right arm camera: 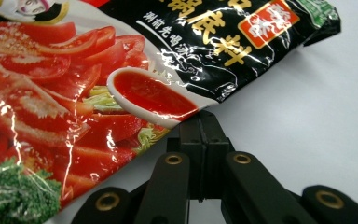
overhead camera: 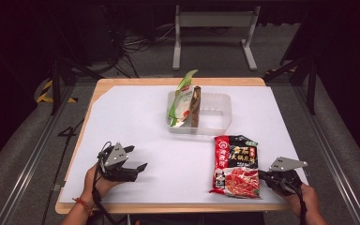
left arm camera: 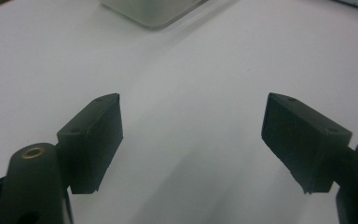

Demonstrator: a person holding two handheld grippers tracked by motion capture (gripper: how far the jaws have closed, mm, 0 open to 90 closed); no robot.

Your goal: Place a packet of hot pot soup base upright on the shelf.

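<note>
My right claw [right arm camera: 200, 123] is clenched on the edge of the red sauce packet [overhead camera: 236, 165]; left claw [left arm camera: 193, 135] is released, only bare worktop [left arm camera: 191, 70] between its jaws.

High view looks down and forward over the table [overhead camera: 136, 168]. Gripper views sit low and close; right one shares the sauce packet [right arm camera: 121, 70] with it.

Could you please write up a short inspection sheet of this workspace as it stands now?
Surface: white sheet over a wooden table.
Job's things: red and black sauce pouch lying flat near the front right edge.
Clutter: clear bin holding a green packet and a brown stick pack.
Grippers: left claw open, nothing between the jaws; right claw shut on the pouch's edge.
Cables: a lead trails from each claw; tangled wires on the floor behind.
Surroundings: dark room, grey frame beyond the table.
</note>
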